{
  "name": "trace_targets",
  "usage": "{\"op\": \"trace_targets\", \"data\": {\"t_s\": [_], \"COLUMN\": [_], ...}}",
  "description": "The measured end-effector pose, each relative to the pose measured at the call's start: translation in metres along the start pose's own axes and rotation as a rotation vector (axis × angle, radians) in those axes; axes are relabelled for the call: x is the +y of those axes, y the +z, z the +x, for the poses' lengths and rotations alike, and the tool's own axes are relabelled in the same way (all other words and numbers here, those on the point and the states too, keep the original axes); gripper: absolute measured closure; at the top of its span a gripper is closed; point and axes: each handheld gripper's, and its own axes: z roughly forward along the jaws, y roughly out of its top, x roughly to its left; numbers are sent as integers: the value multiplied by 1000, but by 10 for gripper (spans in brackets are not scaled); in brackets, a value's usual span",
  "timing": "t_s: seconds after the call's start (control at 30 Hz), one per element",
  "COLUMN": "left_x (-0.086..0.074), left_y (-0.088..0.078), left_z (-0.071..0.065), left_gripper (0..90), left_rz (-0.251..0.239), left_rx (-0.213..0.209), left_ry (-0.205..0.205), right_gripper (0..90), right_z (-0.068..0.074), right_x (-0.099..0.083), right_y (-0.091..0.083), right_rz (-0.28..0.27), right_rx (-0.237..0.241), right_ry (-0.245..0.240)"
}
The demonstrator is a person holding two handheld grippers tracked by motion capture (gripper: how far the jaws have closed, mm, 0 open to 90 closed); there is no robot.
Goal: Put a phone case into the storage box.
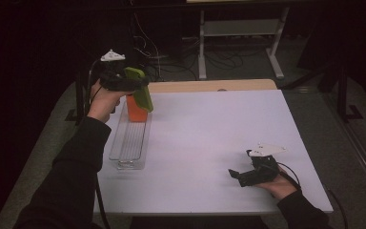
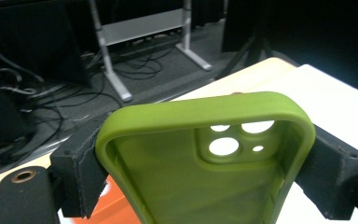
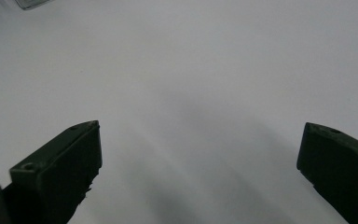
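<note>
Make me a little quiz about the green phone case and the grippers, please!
1. True or false: the left gripper is shut on the green phone case.
2. Which colour is the thing standing in the clear tray below the case? A blue, B orange, C white.
3. Fill in: the right gripper has its fingers ____ over the white table.

Key: 1 true. 2 B. 3 open.

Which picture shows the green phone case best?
The left gripper view: the green case is close up between the jaws, camera holes clear. The high view shows it small, held above the orange thing in the clear tray.
</note>
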Motion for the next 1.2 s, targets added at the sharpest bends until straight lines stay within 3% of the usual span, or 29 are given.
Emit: {"op": "trace_targets", "data": {"t_s": [0.23, 0.43, 0.53, 1.03, 1.2], "left_x": [-6, -6, -7, -32, -40], "left_y": [6, 13, 16, 40, 45], "left_z": [13, 17, 17, 19, 20], "left_gripper": [138, 137, 137, 136, 135], "left_rz": [36, 61, 78, 143, 172], "left_rx": [103, 210, 233, 262, 263], "left_ry": [-25, -66, -77, -107, -101], "right_gripper": [0, 0, 0, 0, 0], "right_z": [-1, -1, -1, 0, 0], "right_x": [0, 0, 1, 1, 1], "right_y": [0, 0, 0, -1, 0], "right_rz": [-2, -3, -4, -5, -5], "right_rx": [-2, -5, -6, -12, -16], "right_ry": [-5, -6, -10, -8, -13]}}
